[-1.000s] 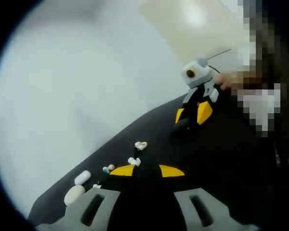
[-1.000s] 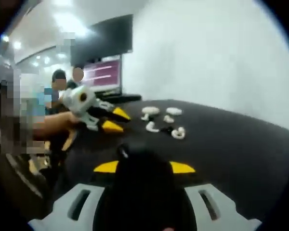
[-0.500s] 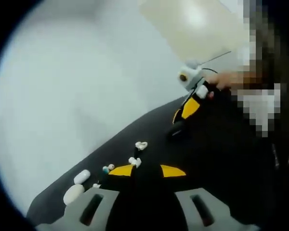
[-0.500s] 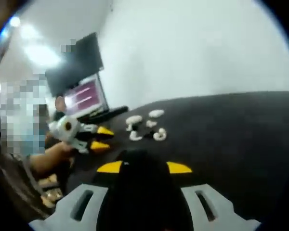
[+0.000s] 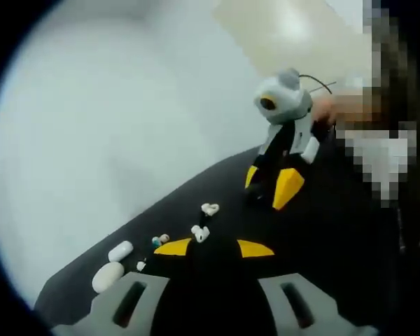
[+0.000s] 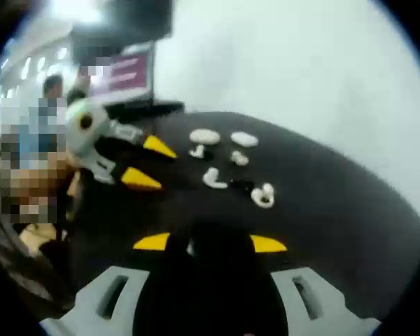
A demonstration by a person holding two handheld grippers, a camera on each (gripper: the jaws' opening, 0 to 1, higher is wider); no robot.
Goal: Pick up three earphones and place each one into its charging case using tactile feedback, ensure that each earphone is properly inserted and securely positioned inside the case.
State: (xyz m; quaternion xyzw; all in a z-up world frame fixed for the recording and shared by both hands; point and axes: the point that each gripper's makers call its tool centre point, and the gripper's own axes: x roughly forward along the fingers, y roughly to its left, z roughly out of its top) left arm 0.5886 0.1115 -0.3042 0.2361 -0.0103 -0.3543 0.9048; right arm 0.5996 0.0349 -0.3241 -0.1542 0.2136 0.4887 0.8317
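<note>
Lying scattered on the black cloth-covered table are the small white earphones and their rounded white charging cases. In the left gripper view, two oval white cases sit near the table's edge, with a tiny white piece just beside them. A small teal-and-white earbud, a white earphone and a looped white earphone trail away from them in a loose line. In the right gripper view the same group reads as two flat white ovals at the far side, a curved white earphone nearer, and a ring-like white earphone nearest of all.

The left gripper hovers low over the table, its yellow-tipped jaws set apart with nothing between them; in the right gripper view it reaches in from the left with its jaws spread wide. The right gripper also shows yellow tips set apart, but a dark blurred mass sits between them, and I cannot tell whether it holds anything. In the left gripper view it hangs tilted downward over the table, held by a hand.

Both views are soft and blurred, so the earphones' fine shapes and whether any case lid stands open are hard to make out.
</note>
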